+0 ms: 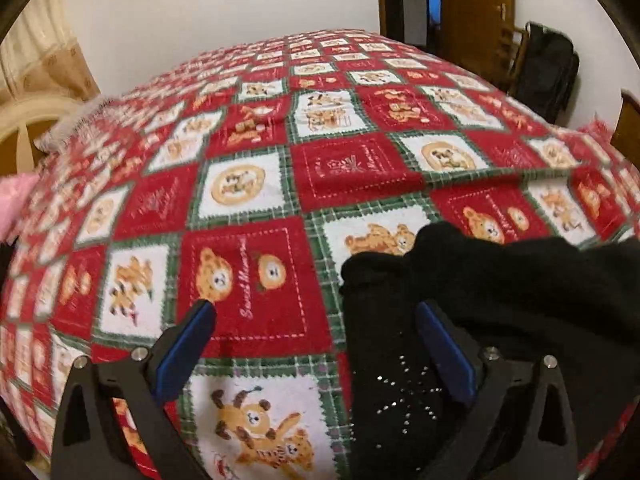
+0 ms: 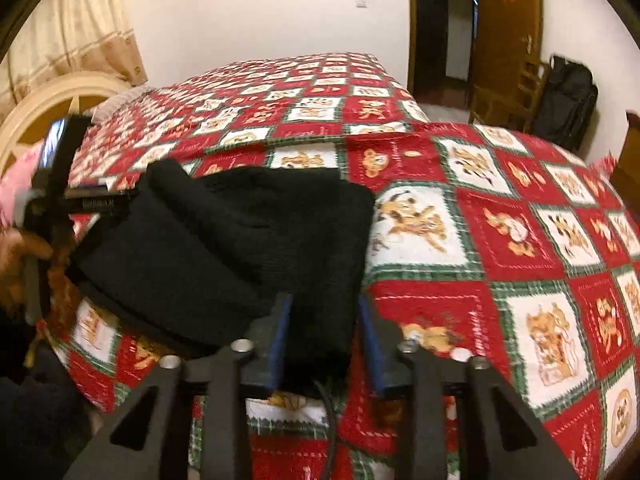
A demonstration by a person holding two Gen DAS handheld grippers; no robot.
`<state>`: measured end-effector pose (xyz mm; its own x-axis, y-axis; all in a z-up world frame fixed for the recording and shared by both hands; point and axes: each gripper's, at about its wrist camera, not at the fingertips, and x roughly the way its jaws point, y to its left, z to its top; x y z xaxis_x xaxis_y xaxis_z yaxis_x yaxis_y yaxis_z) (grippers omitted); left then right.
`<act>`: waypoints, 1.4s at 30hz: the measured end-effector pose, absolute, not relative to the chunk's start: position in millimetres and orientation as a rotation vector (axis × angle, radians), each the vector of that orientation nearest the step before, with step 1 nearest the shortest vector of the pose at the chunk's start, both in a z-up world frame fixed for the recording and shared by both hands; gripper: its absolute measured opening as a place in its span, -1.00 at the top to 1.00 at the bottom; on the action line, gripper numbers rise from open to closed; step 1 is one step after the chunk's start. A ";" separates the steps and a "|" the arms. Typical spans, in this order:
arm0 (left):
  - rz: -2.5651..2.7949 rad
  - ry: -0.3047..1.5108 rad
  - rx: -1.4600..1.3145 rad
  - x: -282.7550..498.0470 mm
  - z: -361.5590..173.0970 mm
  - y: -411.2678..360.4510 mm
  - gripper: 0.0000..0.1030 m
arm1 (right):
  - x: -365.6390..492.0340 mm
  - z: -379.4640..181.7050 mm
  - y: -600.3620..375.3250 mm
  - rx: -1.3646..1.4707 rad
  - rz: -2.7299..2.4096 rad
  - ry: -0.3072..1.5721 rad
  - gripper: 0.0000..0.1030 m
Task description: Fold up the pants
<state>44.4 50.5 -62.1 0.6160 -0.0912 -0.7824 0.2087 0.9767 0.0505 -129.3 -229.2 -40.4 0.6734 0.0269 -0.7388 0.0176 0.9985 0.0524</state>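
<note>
In the lower middle of the left view, the left gripper [image 1: 316, 310] stands wide apart and grasps nothing; its right finger lies over the black pants [image 1: 480, 280]. In the right view the right gripper [image 2: 326, 304] has its blue fingers [image 2: 283, 320] on both sides of a pants edge, with a gap, so I cannot tell if it pinches. The pants lie bunched on the bear-pattern bedspread [image 2: 500, 240], probably gathered near the bed's edge for easy reach.
</note>
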 end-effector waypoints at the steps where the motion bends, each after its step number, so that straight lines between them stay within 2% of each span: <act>1: -0.176 0.898 0.120 44.7 -57.9 55.8 -0.99 | -132.4 -33.1 -235.5 0.089 0.004 0.819 0.28; 5: -0.127 0.846 0.127 40.8 -31.0 67.1 -0.96 | -140.3 5.1 -247.2 0.111 -0.029 0.684 0.28; 10: -0.267 0.750 0.103 26.6 4.0 44.6 -0.96 | -96.8 20.3 -224.4 0.045 0.073 0.694 0.28; 13: -0.279 0.767 0.154 26.0 -3.9 20.6 -0.96 | -62.0 3.6 -211.3 -0.062 0.023 0.773 0.28; 19: -0.268 0.852 0.155 20.8 -40.2 6.1 -0.96 | -29.5 -25.6 -225.7 0.039 0.018 0.883 0.26; 27: -0.290 0.894 0.023 15.4 -64.8 22.4 -1.00 | -21.5 -40.6 -238.3 0.172 0.044 0.931 0.25; 28: -0.294 0.895 0.001 15.2 -68.2 25.4 -1.00 | -20.6 -41.2 -238.2 0.178 0.056 0.928 0.32; 30: -0.308 0.918 -0.063 17.8 -71.9 31.3 -1.00 | -19.9 -40.6 -232.6 0.145 0.062 0.913 0.67; 36: -0.326 0.920 -0.044 13.5 -70.6 30.8 -1.00 | -33.7 -37.0 -239.9 0.193 -0.115 0.824 0.76; 38: -0.327 0.922 -0.059 9.9 -71.0 35.3 -1.00 | -41.5 -40.2 -244.8 0.213 -0.210 0.792 0.84; 39: -0.327 0.918 -0.063 7.7 -71.2 37.5 -1.00 | -42.8 -43.3 -248.3 0.212 -0.260 0.786 1.00; 42: -0.321 0.934 -0.064 6.4 -69.6 43.4 -1.00 | -41.0 -43.3 -254.7 0.223 -0.236 0.800 1.00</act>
